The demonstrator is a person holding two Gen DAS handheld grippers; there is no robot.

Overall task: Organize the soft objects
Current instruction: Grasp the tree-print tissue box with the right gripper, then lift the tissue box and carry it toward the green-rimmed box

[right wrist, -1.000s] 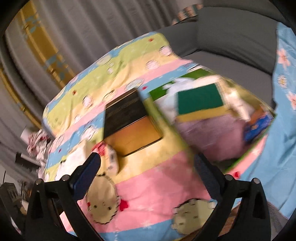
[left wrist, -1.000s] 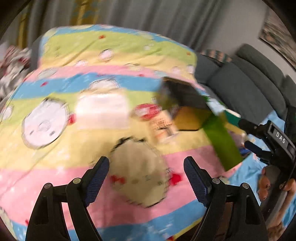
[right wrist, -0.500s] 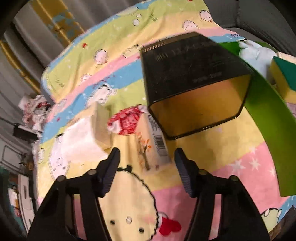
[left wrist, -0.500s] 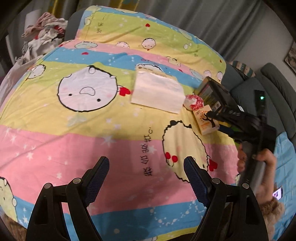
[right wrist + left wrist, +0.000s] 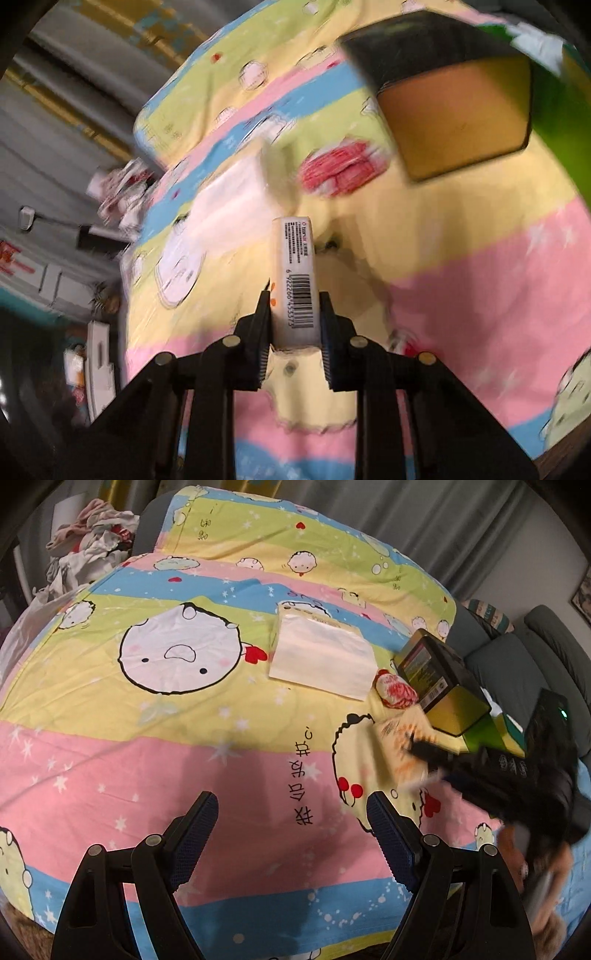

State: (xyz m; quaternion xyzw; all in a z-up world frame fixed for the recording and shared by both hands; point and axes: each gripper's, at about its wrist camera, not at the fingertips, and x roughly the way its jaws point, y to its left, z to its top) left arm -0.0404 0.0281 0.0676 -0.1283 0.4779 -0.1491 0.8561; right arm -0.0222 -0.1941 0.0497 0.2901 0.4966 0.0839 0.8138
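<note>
While the right tongs (image 5: 294,319) pointed steeply down at the bed, a small tissue pack (image 5: 297,280) stood on edge between their pads, its barcoded side facing the camera. Their jaws had just been closing, and now both pads pressed the pack's flat faces, clamped on it near its lower end, with the rest of the pack sticking out past the tips. In the left wrist view the same right tongs (image 5: 417,749) appeared as a dark blur at the right edge, the pack (image 5: 402,746) a smeared pale shape at their tip, and the person's hand (image 5: 535,882) showed below them, blurred.

Beyond the pack lay a red-and-white bundle (image 5: 341,168), and past that an open black box (image 5: 447,107) with a yellow-brown inside, tipped on its side. Left of the bundle lay a larger pale tissue packet (image 5: 229,206), flat on the sheet.

The left tongs (image 5: 291,834) stood wide apart with nothing between them, pointing down over the pink stripe of the cartoon bedsheet (image 5: 147,757), well apart from the packet (image 5: 321,661), the bundle (image 5: 395,690) and the box (image 5: 439,679). A heap of clothes (image 5: 88,546) sat at the far left corner, and a grey sofa (image 5: 517,664) beyond the bed at the right.
</note>
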